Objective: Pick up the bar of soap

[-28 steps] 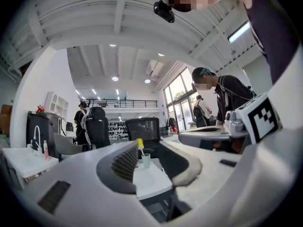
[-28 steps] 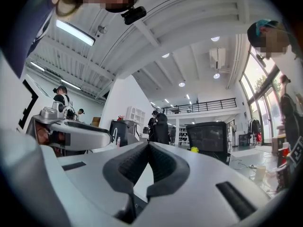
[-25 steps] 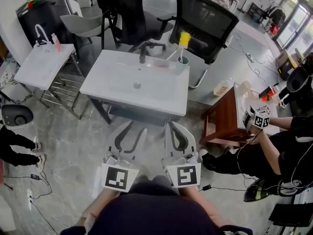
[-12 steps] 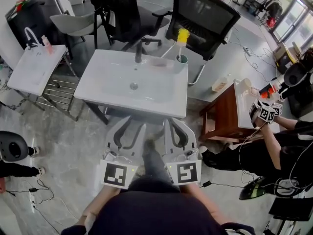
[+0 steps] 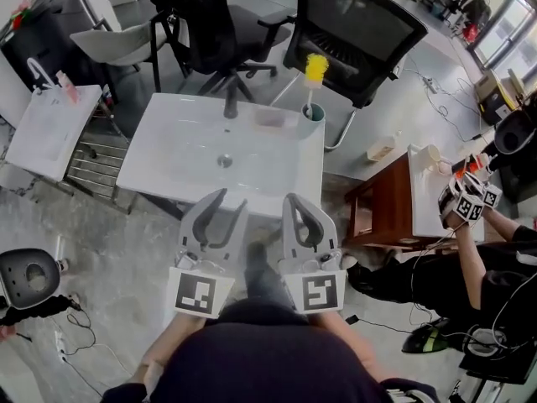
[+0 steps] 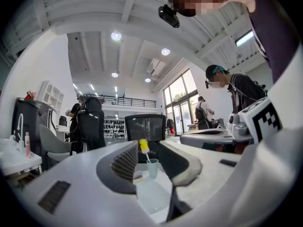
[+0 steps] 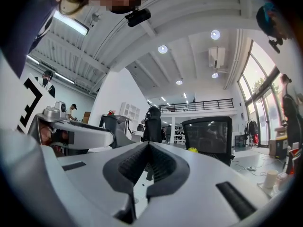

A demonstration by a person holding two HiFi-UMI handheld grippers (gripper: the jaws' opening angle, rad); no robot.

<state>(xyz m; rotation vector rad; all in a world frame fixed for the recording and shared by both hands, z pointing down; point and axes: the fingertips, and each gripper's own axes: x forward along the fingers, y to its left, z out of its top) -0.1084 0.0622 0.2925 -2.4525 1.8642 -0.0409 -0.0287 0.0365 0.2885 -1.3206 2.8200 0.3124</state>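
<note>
A pale pink bar of soap lies on the back rim of the white sink, between the dark tap and a teal cup holding a yellow brush. Both grippers hover side by side at the sink's near edge, well short of the soap. My left gripper is open with nothing between its jaws; in the left gripper view the cup shows through the gap of the left gripper. My right gripper is shut and empty, its tips touching in the right gripper view.
A second white basin stands at the left. A black office chair and a grey chair stand behind the sink. At the right are a wooden table and a seated person holding a marker cube.
The view and both grippers have come forward to the sink's near edge. The jaws stand as before. The person at the right has shifted their cube.
</note>
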